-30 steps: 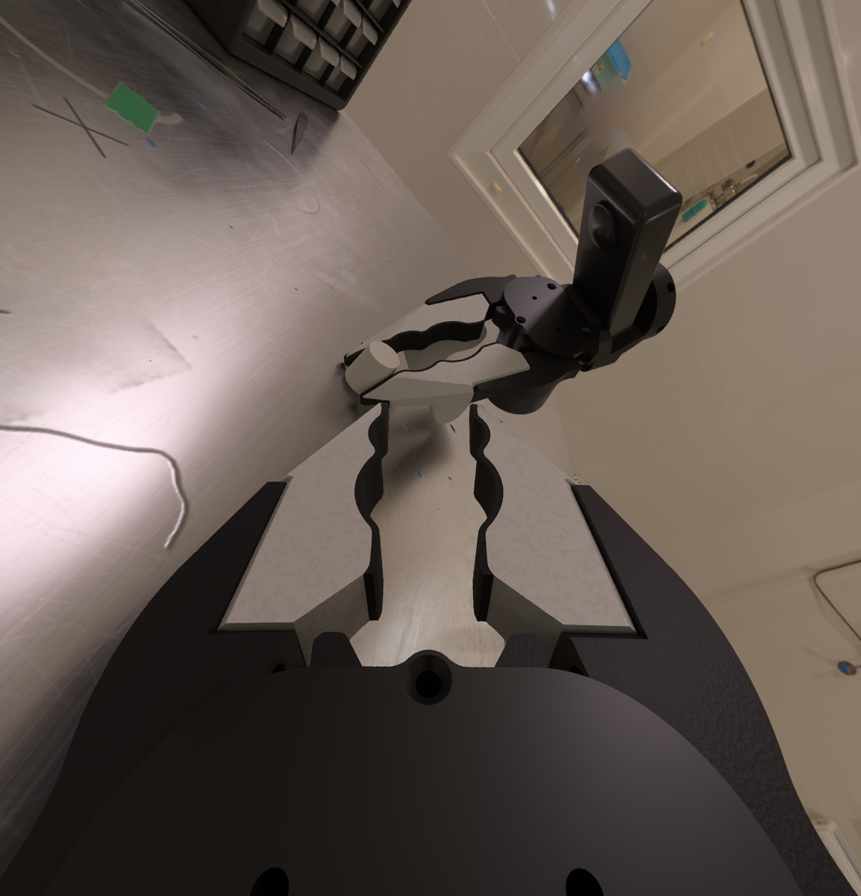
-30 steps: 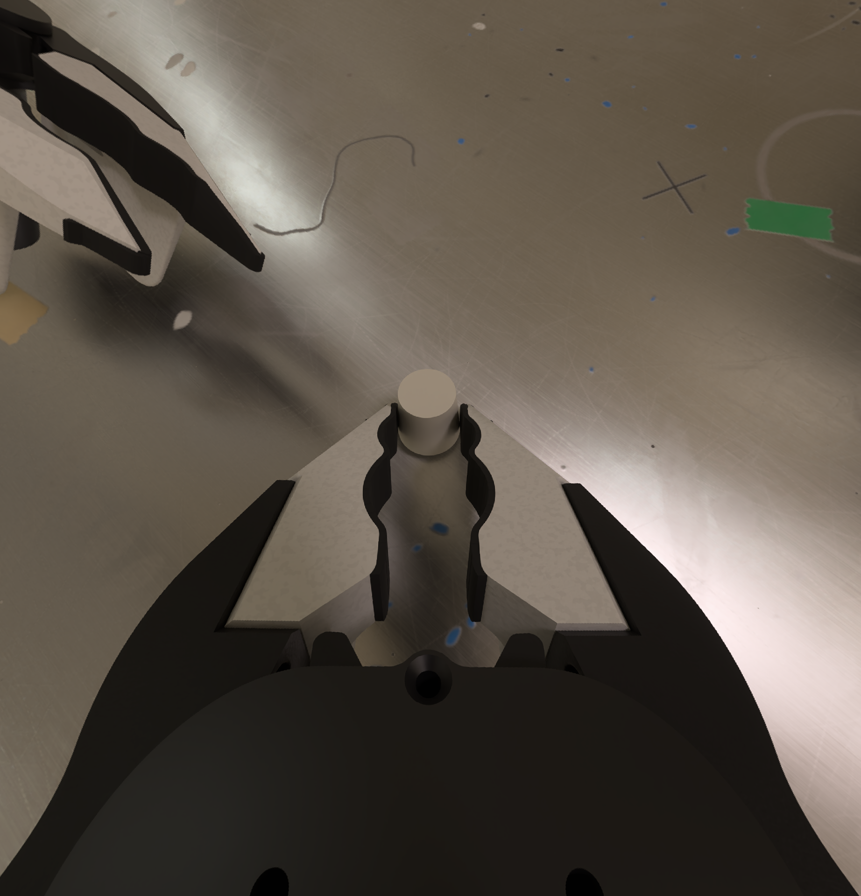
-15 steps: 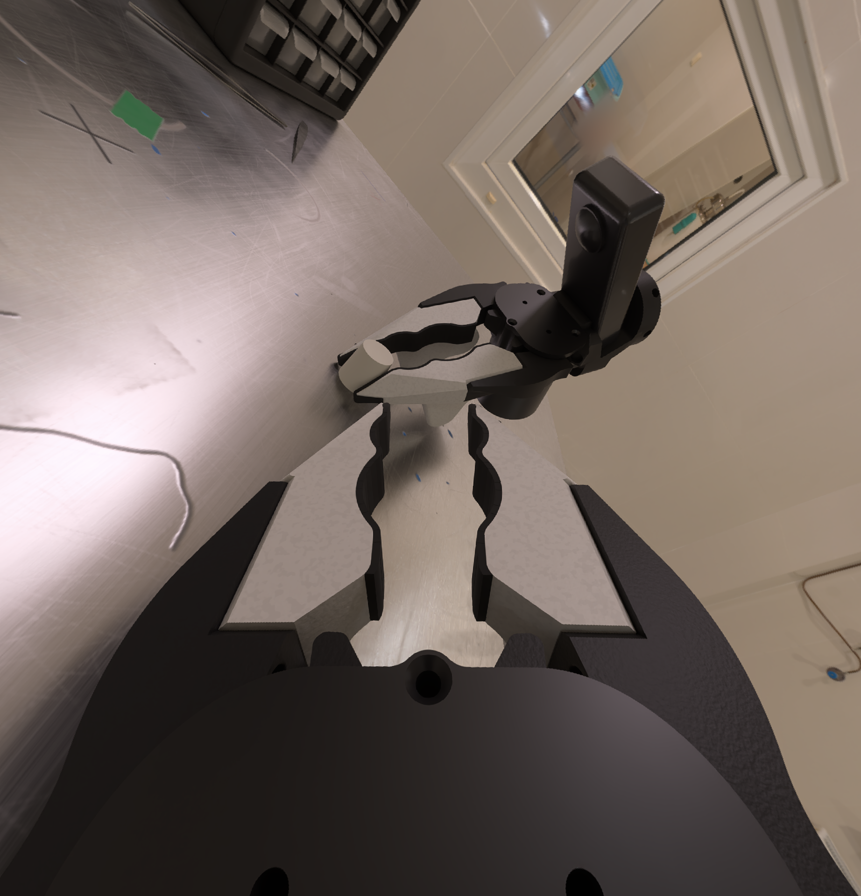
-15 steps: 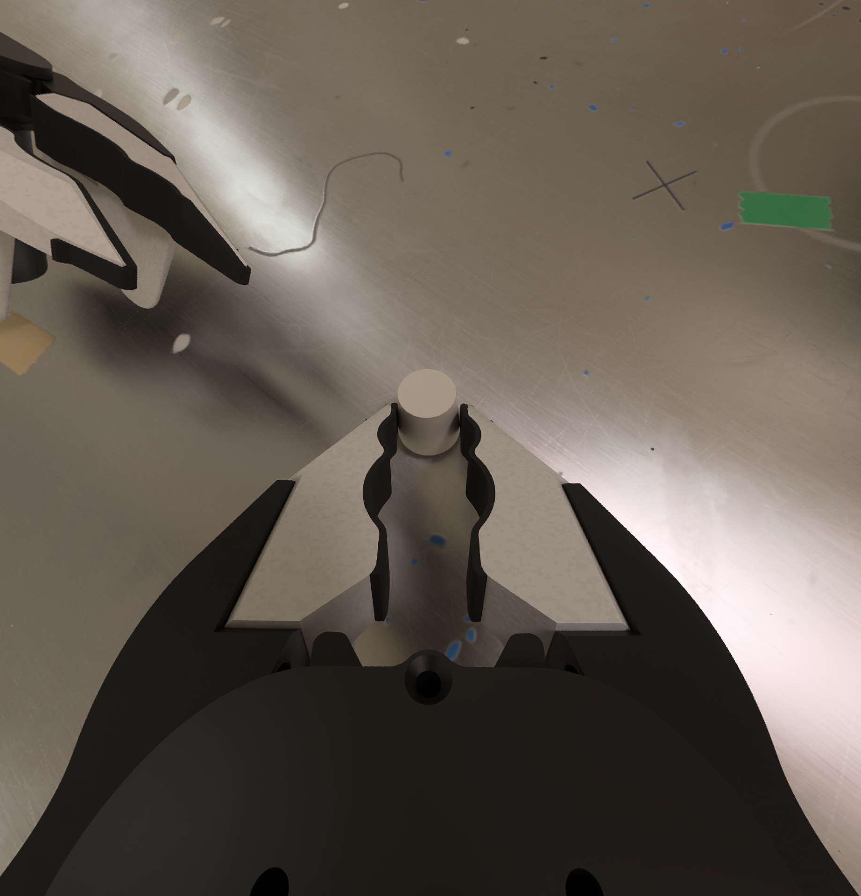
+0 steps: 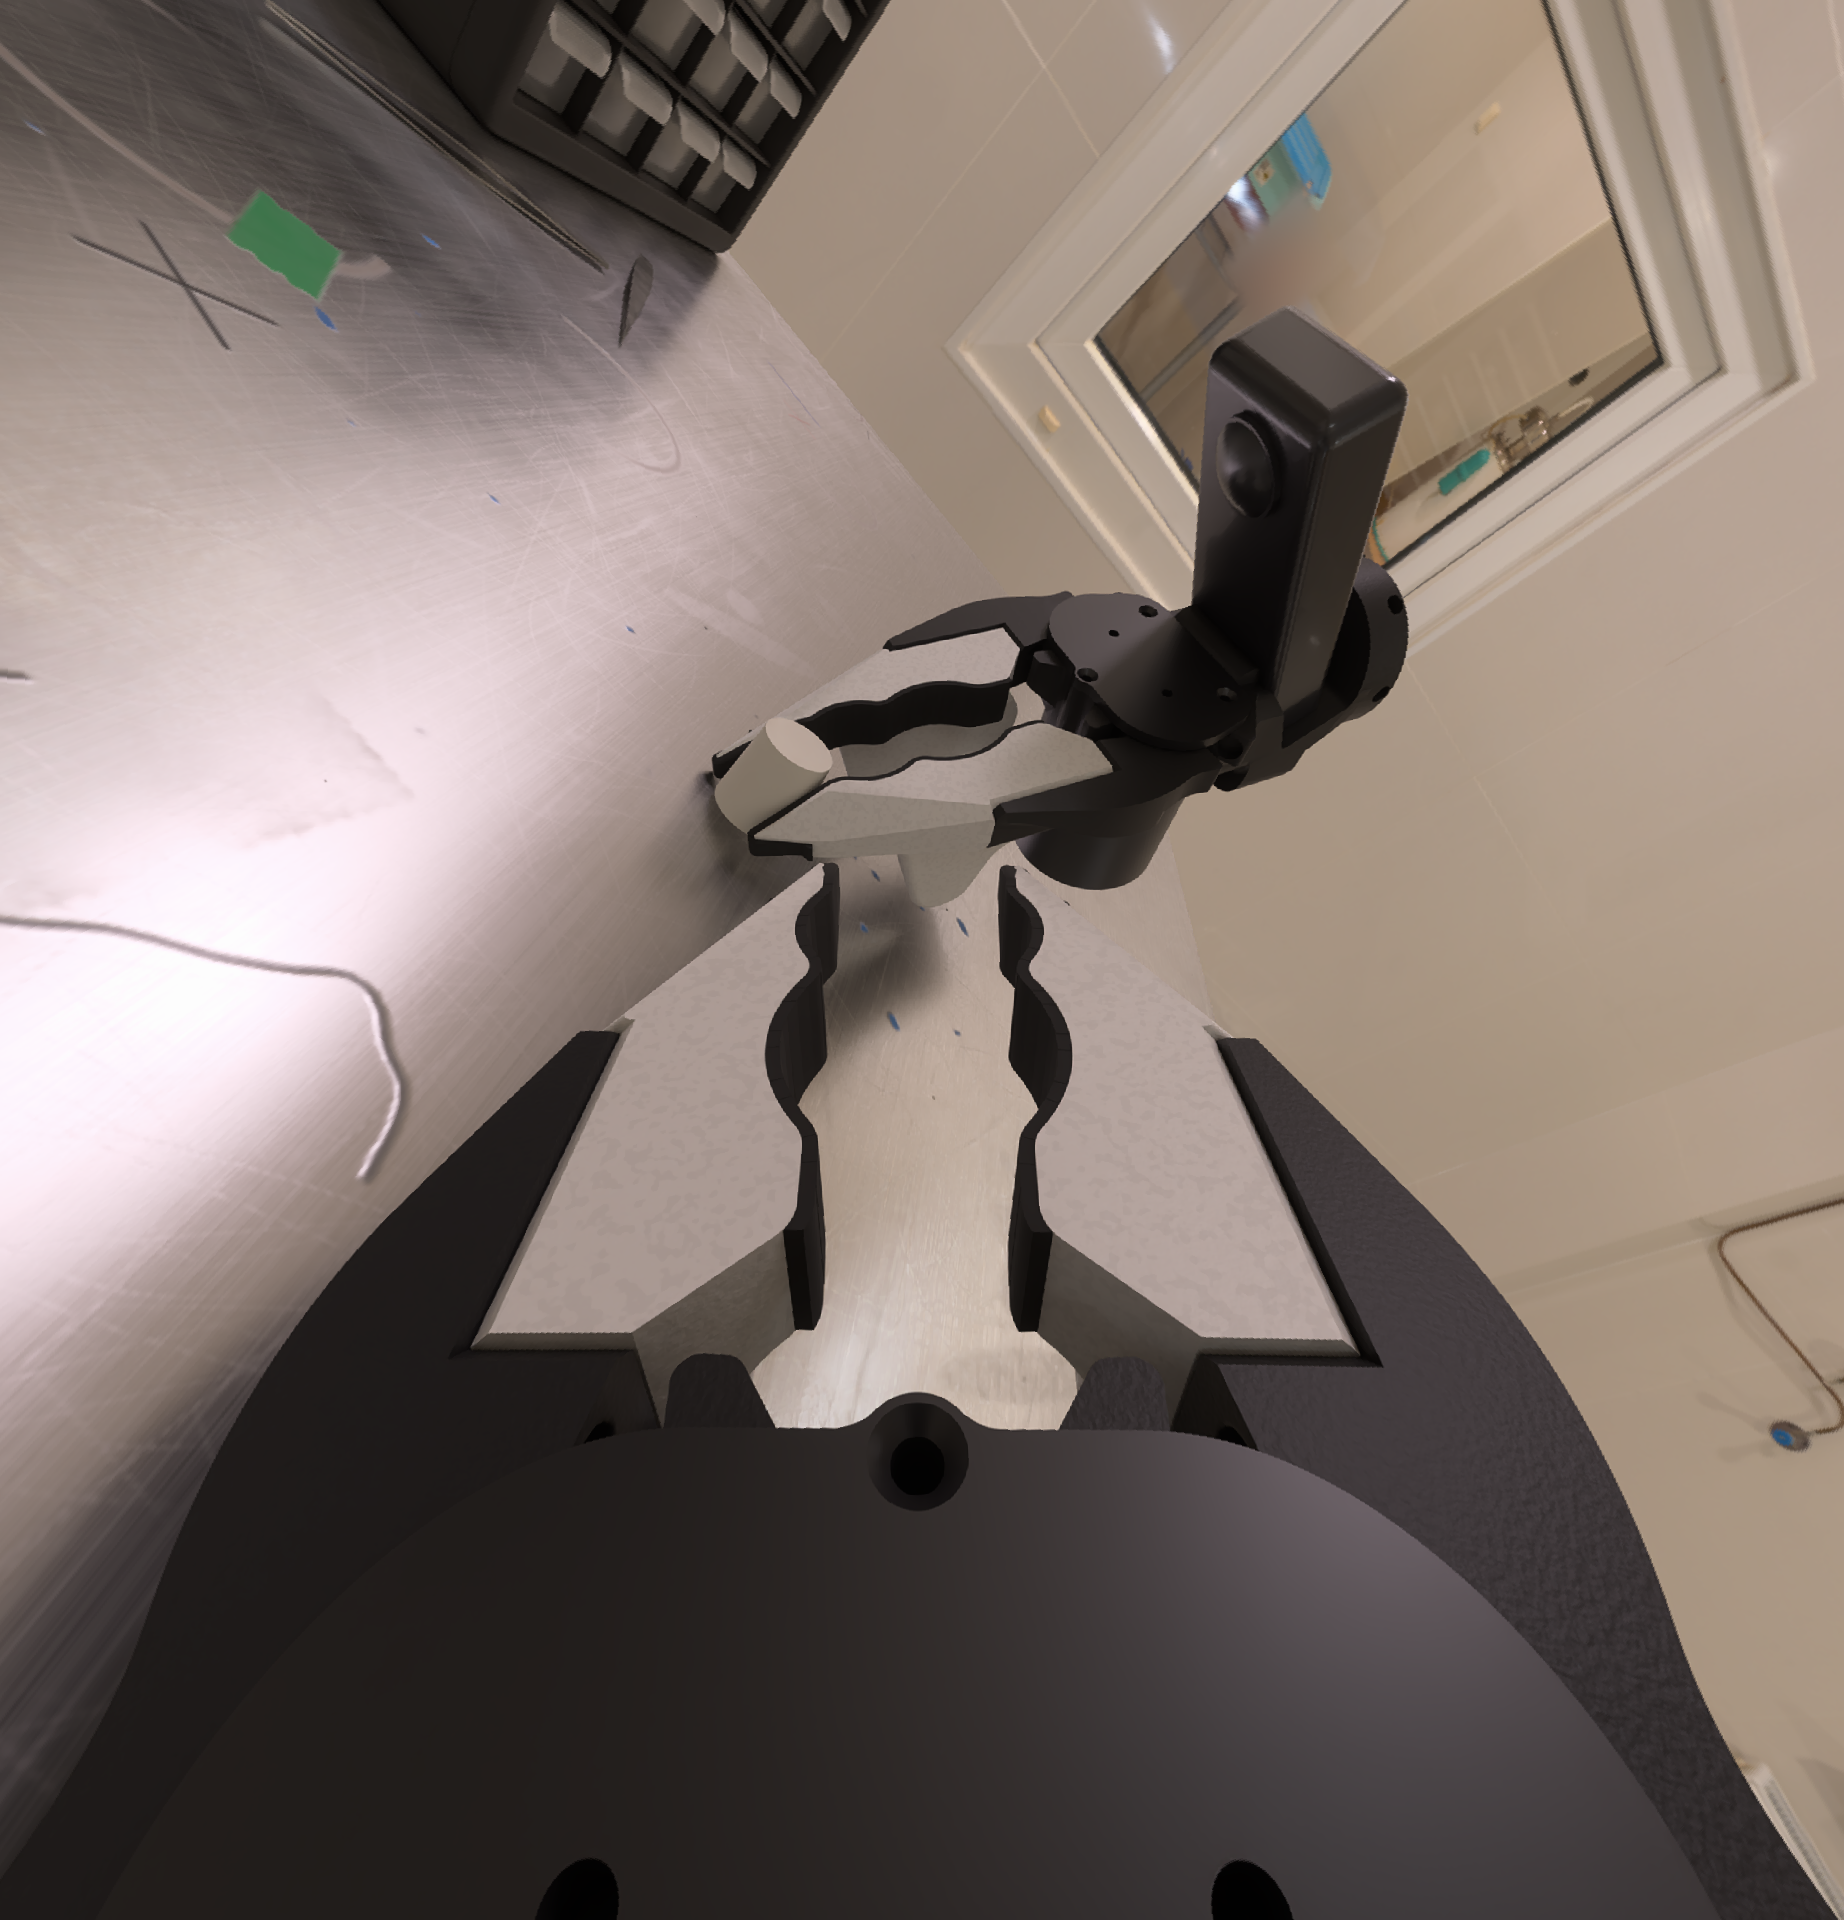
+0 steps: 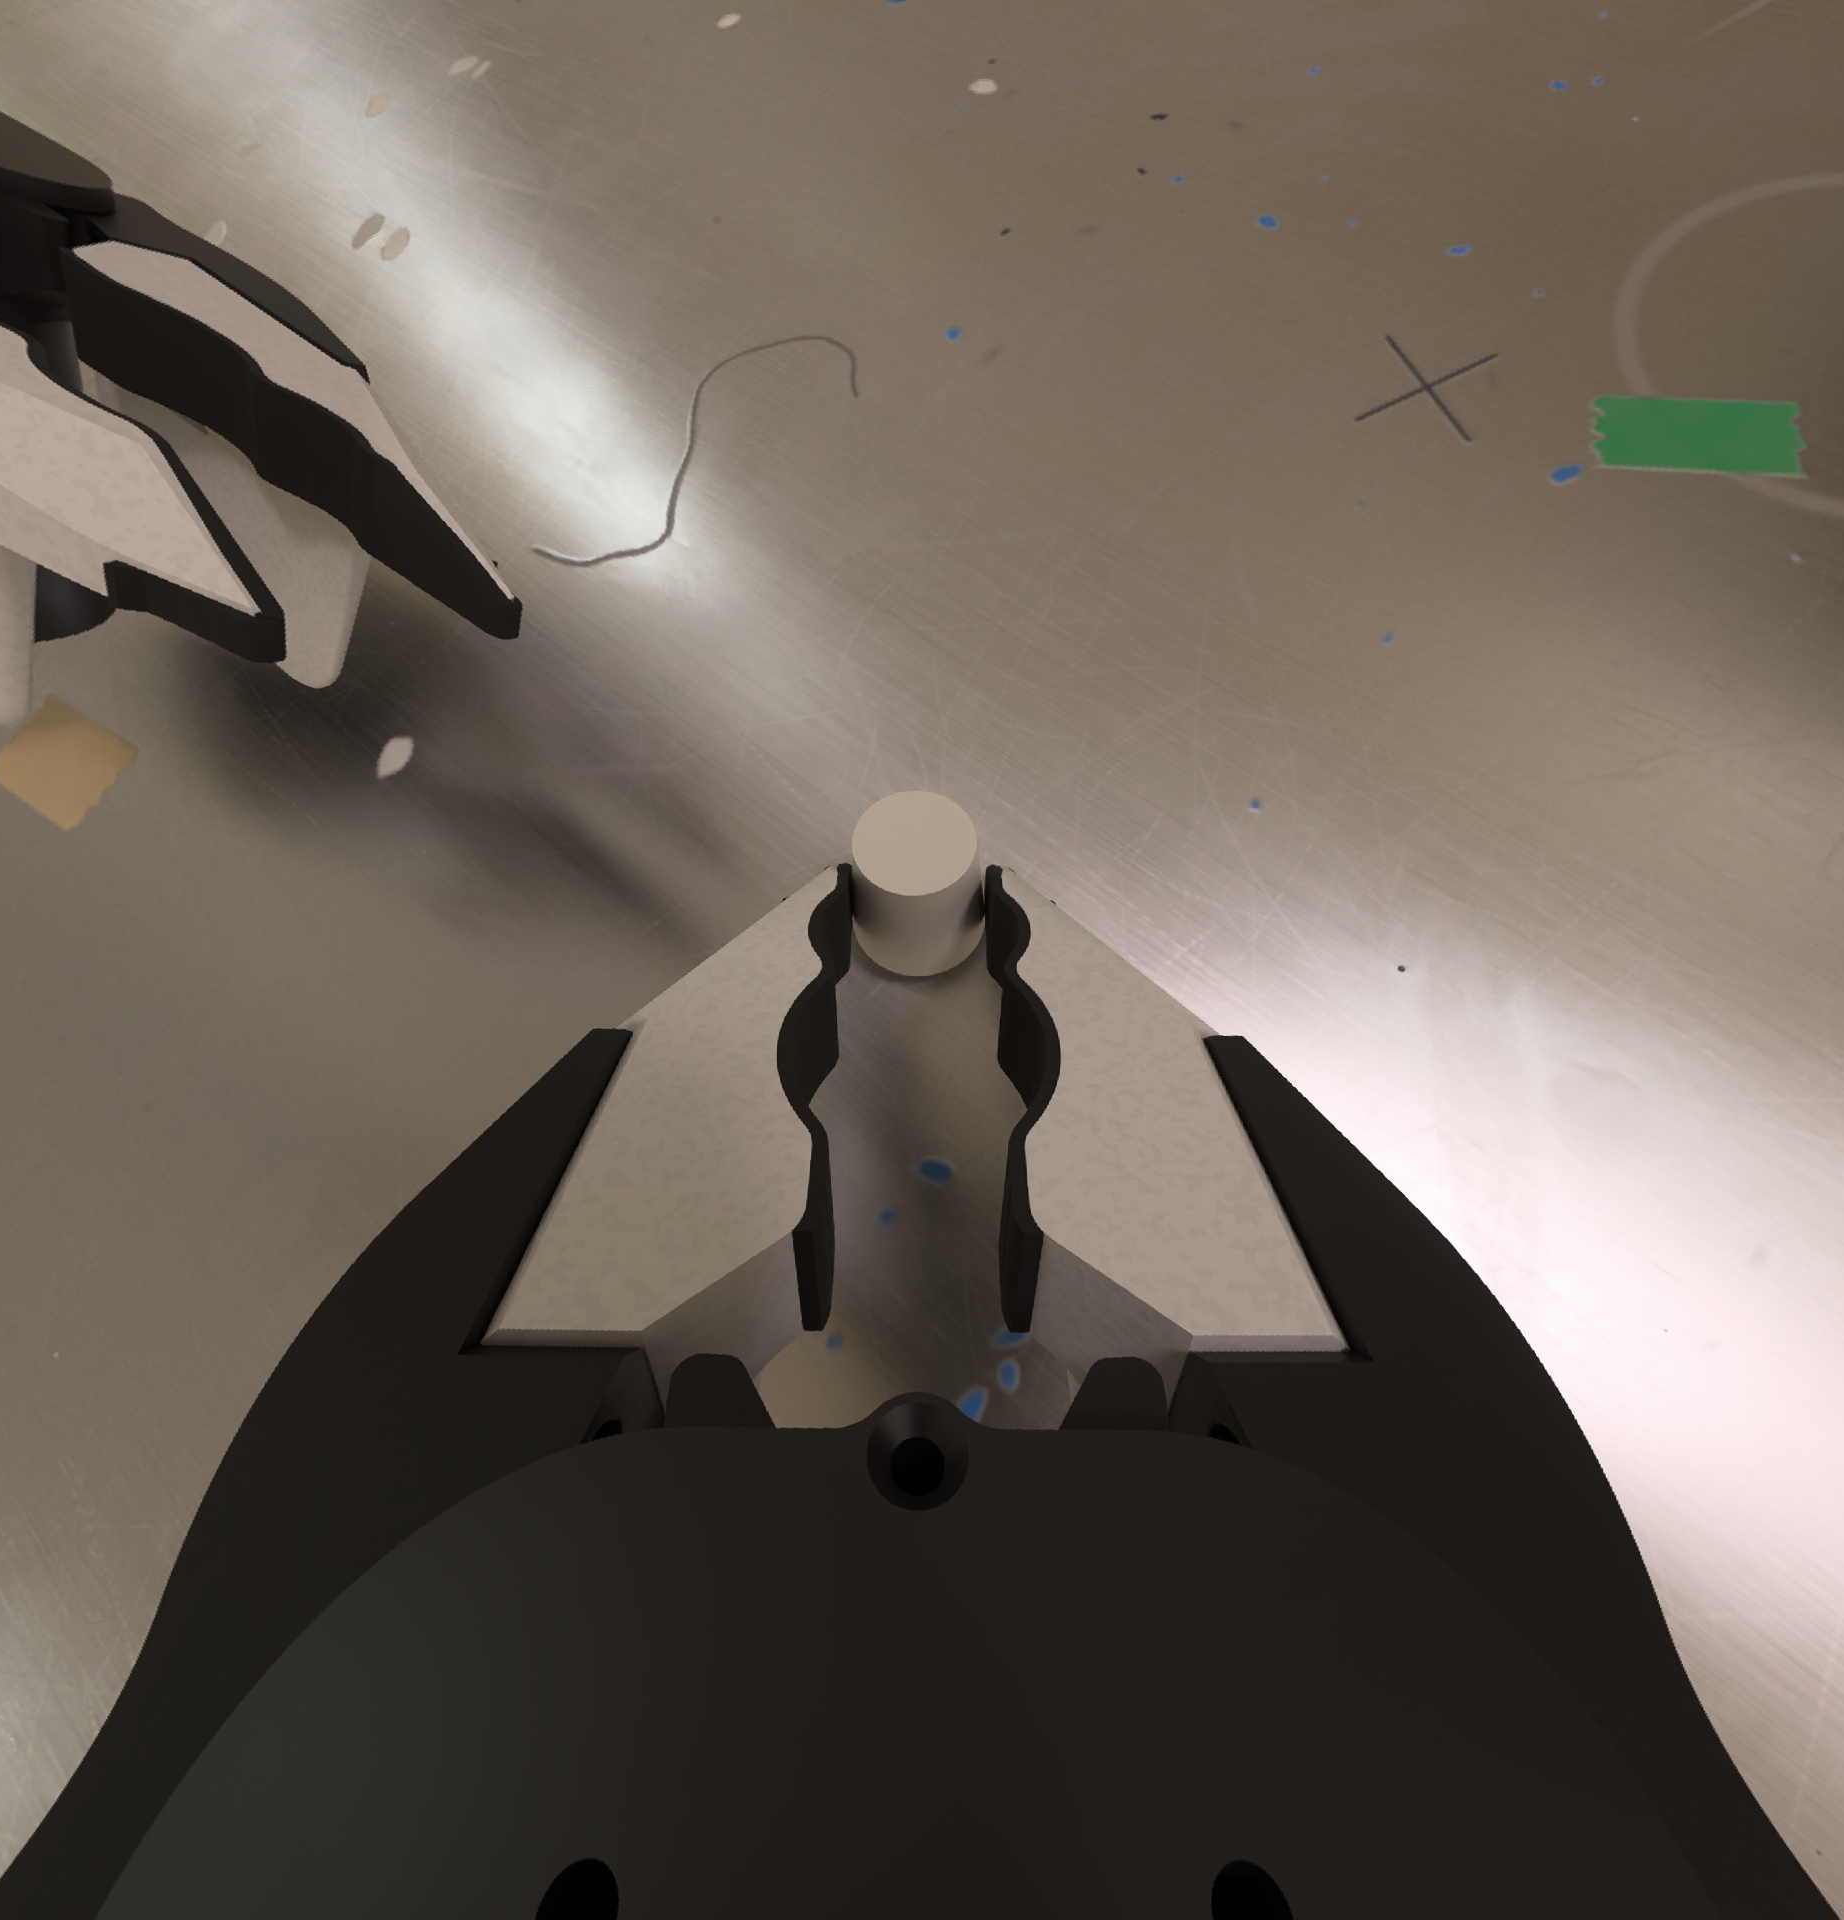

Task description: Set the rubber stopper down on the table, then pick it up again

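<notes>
My right gripper is clenched on the stopper at its very fingertips, the pale, matte, stubby cylinder's long axis pointing down toward the table, seemingly just above it. I judge the next move is straight down. My left gripper sits released and empty, just beside. The brushed steel top is scratched and paint-flecked
</notes>
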Controlling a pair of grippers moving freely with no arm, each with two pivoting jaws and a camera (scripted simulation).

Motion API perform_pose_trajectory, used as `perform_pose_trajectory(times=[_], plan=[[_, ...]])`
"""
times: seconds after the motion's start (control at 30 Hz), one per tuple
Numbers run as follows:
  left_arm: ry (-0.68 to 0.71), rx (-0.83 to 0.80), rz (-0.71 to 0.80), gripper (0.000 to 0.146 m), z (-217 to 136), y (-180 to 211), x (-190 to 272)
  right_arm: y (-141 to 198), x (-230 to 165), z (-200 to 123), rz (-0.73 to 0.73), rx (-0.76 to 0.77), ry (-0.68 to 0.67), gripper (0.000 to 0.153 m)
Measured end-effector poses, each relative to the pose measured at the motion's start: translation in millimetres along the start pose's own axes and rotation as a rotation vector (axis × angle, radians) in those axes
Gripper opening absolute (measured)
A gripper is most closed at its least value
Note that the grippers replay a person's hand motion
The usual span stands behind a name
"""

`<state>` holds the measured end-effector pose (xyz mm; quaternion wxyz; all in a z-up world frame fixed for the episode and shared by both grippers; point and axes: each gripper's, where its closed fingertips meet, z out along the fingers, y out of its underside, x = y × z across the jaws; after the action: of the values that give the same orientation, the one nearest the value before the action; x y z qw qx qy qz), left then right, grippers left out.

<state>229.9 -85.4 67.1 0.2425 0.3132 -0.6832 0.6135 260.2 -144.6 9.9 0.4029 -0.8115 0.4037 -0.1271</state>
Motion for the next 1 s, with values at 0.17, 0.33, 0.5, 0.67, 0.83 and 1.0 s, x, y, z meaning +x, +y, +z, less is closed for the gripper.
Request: perform_pose_trajectory(times=[0.17,0.33,0.5,0.67,0.83,1.0], plan=[[0.0,0.0,-0.002,0.03,0.0,0.0,-0.1,-0.3,0.1,0.3,0.002,0.0,-0.001,0.025],[0.001,0.001,-0.005,0.03,-0.1,-0.2,-0.3,-0.5,0.1,0.4,0.004,0.001,-0.003,0.025],[0.001,0.002,-0.007,0.03,-0.2,-0.3,-0.6,-0.5,0.2,0.4,0.007,0.002,-0.005,0.025],[0.001,0.003,-0.01,0.03,-0.2,-0.6,-0.8,-0.6,0.2,0.4,0.009,0.002,-0.008,0.025],[0.001,0.004,-0.012,0.03,-0.2,-0.6,-1.0,-0.6,0.2,0.3,0.01,0.002,-0.01,0.025],[0.001,0.007,-0.013,0.03,-0.3,-0.9,-1.3,-1.7,-2.0,-1.1,0.005,0.017,-0.027,0.034]])
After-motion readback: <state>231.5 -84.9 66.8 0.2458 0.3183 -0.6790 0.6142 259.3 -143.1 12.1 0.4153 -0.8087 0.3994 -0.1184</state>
